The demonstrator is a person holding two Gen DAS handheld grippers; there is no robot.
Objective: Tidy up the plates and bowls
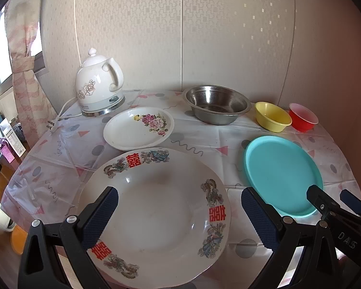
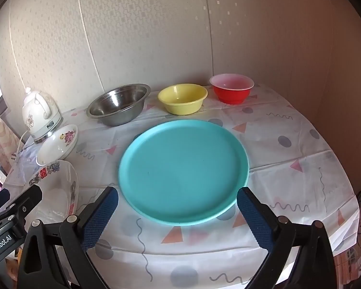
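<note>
1. Left gripper (image 1: 178,207) is hovering over the dragon plate (image 1: 156,216) at the table's near left — fingers spread, gripping nothing.
2. Right gripper (image 2: 178,207) is hanging spread before the teal plate (image 2: 184,171) — bowls standing behind.

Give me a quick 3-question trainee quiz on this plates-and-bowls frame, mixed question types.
1. True or false: the round turquoise plastic plate is stacked on the large white dragon-patterned plate.
2. Multiple choice: which bowl stands between the other two in the back row? A) stainless steel bowl B) yellow plastic bowl C) red bowl with pale inside
3. Fill in: the left gripper and the right gripper both have their jaws ____.

Key: 1 false, they lie apart on the tablecloth; 2 B; 3 open.
</note>
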